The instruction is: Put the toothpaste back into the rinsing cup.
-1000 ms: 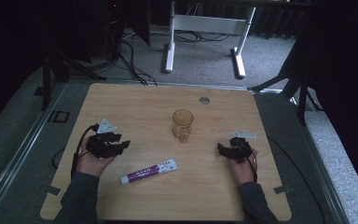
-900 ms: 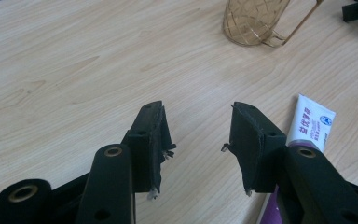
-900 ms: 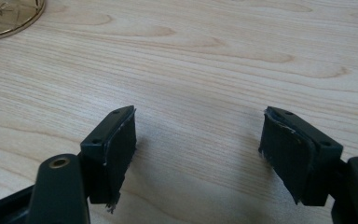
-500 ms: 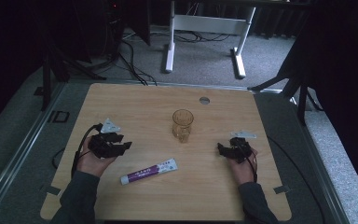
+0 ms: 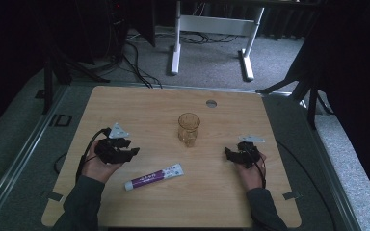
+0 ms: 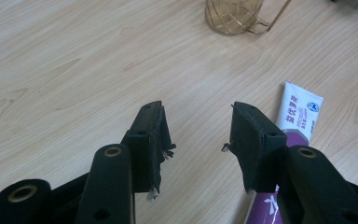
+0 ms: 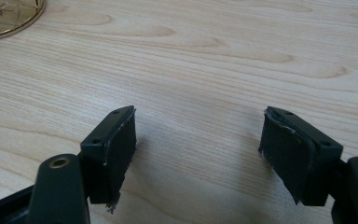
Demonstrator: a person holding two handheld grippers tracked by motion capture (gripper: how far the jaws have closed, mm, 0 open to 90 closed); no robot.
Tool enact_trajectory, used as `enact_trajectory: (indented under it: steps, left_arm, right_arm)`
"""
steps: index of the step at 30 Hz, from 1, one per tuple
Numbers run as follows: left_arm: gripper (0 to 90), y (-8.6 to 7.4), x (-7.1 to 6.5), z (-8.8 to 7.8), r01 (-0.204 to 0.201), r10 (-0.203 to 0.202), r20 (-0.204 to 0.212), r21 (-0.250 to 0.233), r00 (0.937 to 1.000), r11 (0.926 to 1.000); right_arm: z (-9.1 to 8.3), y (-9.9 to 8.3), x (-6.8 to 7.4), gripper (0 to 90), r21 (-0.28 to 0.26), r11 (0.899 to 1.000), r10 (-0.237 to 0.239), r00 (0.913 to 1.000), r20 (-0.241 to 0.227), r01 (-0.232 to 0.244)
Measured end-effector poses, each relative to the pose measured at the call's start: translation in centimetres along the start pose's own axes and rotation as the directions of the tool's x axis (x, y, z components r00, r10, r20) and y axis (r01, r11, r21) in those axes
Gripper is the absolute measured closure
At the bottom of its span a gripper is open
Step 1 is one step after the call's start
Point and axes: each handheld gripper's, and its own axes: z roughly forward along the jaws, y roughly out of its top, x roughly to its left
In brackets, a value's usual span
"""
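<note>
The left gripper (image 5: 125,150) rests low over the wooden surface (image 5: 144,108), its jaws partly open and holding nothing. The toothpaste tube (image 5: 155,176) lies flat just to its right and nearer to the person; in the left gripper view the tube (image 6: 294,116) passes under the right jaw, not between the two. I think a closing now would pinch only the tube's edge, so it could slide away or turn. The glass cup (image 5: 189,129) stands upright in the middle, well apart from both grippers. The right gripper (image 5: 235,155) is wide open and empty, low over bare wood. Both forearms lie on the surface, hands turned slightly inward.
</note>
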Motion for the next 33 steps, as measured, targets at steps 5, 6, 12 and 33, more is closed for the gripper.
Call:
enact_trajectory:
  steps: [5, 6, 12, 33]
  left_arm:
    - [54.3, 0.1, -0.2, 0.2, -0.005, 0.005, -0.001, 0.006, 1.0, 1.0]
    - [54.3, 0.1, -0.2, 0.2, -0.008, 0.008, -0.001, 0.009, 1.0, 0.9999]
    - [54.4, 0.3, -0.5, 0.4, -0.015, 0.015, -0.003, 0.023, 0.9999, 0.9996]
    - [54.4, 1.0, -1.7, 1.4, -0.047, 0.046, 0.016, 0.06, 0.9988, 0.9971]
  right_arm:
    - [0.0, 0.0, 0.0, 26.7, 0.0, 1.0, 0.0, 1.0, 0.0, 0.0]
    - [0.0, 0.0, 0.0, 26.7, 0.0, 1.0, 0.0, 1.0, 0.0, 0.0]
    - [0.0, 0.0, 0.0, 26.7, 0.0, 1.0, 0.0, 1.0, 0.0, 0.0]
    - [0.0, 0.0, 0.0, 26.7, 0.0, 1.0, -0.002, 1.0, 0.0, 0.002]
